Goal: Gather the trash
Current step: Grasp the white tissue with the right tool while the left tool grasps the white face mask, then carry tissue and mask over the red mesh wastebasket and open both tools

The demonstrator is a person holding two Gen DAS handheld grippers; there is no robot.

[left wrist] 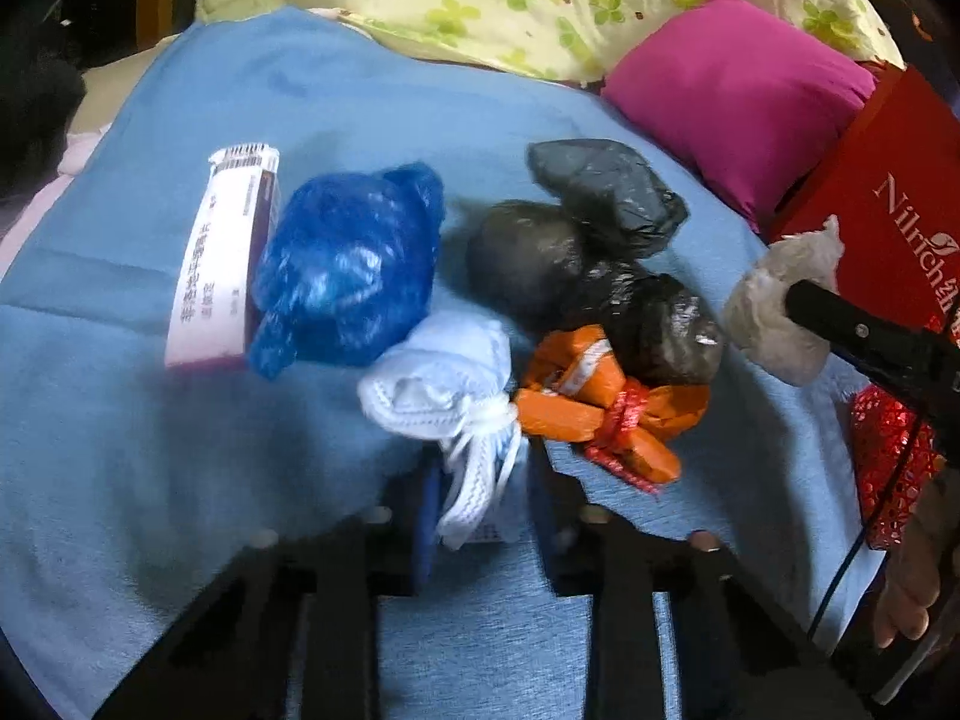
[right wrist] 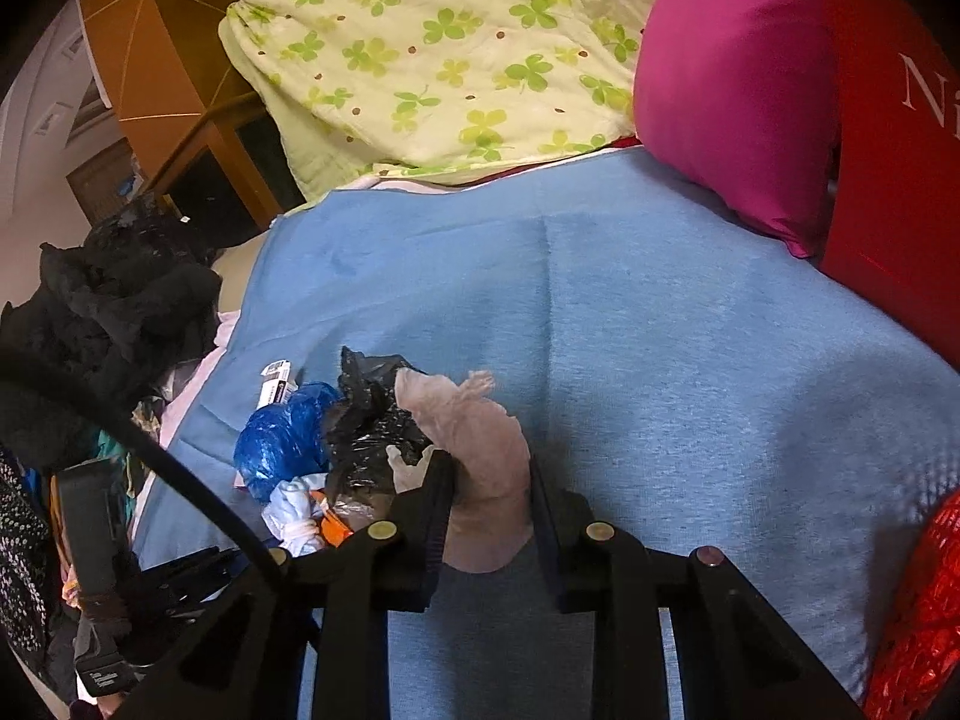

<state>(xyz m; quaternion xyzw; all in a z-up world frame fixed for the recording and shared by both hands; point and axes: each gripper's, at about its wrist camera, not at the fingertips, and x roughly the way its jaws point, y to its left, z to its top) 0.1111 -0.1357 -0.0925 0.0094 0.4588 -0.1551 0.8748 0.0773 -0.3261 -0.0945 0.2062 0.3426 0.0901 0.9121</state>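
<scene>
Left gripper (left wrist: 480, 516): clamped on white wad (left wrist: 444, 384), lower centre of left view, over blue blanket (left wrist: 150, 420). Right gripper (right wrist: 489, 510): clamped on grey wad (right wrist: 480, 456), lower centre of right view. Trash heap mid-frame in left view: orange packet (left wrist: 588, 396), 3 black bags (left wrist: 600, 240), blue bag (left wrist: 348, 270), white box (left wrist: 222, 258). Upper right: pink pillow (left wrist: 738, 96), red box (left wrist: 888, 210).

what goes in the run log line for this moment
left gripper: shut on white bundle | right gripper: shut on grey wad | rest of pile on blue blanket
</scene>
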